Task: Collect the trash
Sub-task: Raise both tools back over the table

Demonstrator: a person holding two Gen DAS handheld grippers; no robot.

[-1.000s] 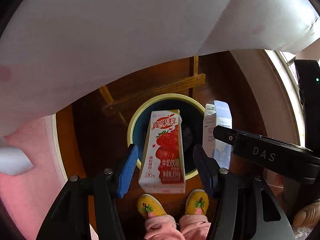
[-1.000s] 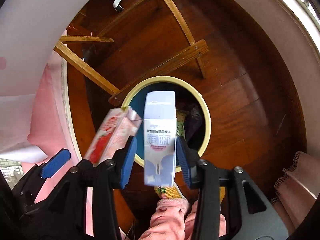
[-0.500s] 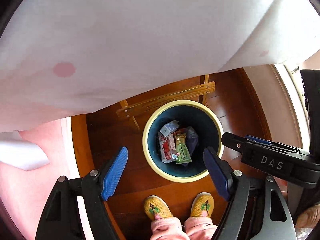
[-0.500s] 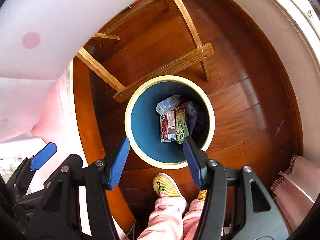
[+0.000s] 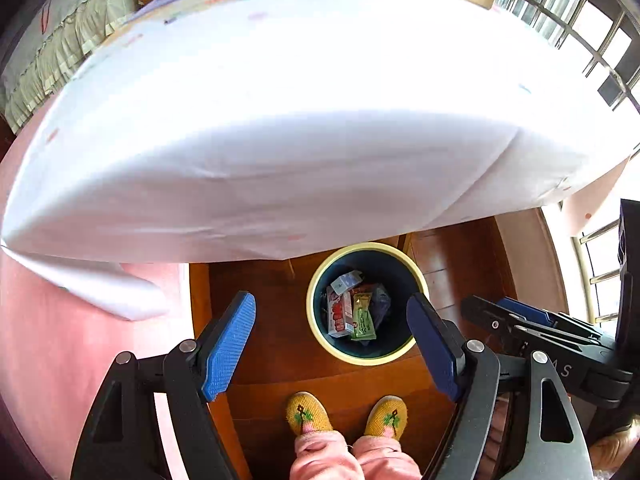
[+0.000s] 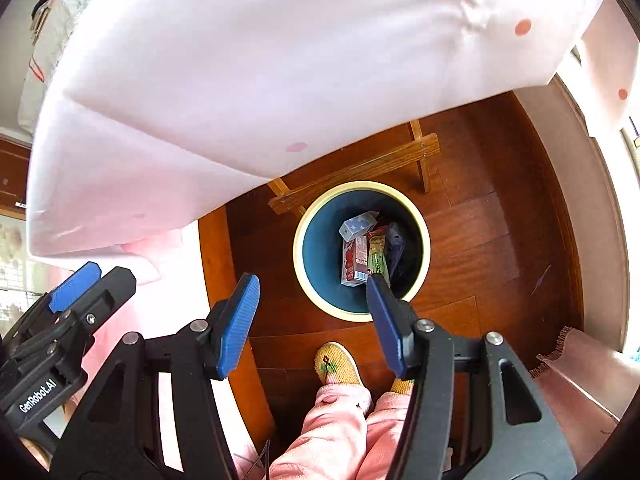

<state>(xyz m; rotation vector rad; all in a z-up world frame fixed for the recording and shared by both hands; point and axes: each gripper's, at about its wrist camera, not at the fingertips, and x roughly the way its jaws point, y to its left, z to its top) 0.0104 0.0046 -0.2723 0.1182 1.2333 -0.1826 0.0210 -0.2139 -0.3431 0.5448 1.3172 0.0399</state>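
Observation:
A round bin with a cream rim [image 5: 320, 344] [image 6: 298, 268] and dark blue inside stands on the wooden floor. In it lie a red strawberry milk carton [image 5: 339, 314] [image 6: 354, 260], a pale blue carton [image 5: 346, 281] [image 6: 359, 224], a green wrapper [image 5: 363, 320] [image 6: 378, 258] and a dark wrapper [image 5: 381, 304]. My left gripper [image 5: 336, 346] hangs open above the bin's near side, nothing between its blue pads. My right gripper [image 6: 310, 320] is open too, its right pad over the bin's near rim. Each gripper shows at the edge of the other's view.
A white tablecloth with pink dots [image 5: 280, 120] [image 6: 240, 60] overhangs the floor beyond the bin. A wooden frame [image 6: 356, 172] stands behind the bin. The person's yellow slippers [image 5: 308, 414] and pink trouser legs [image 6: 340, 420] are just before the bin. A pink rug [image 6: 580, 376] lies right.
Both grippers let go of their cartons, which dropped into the bin. Both have since risen and tilted up, so the bin looks smaller and more tablecloth shows.

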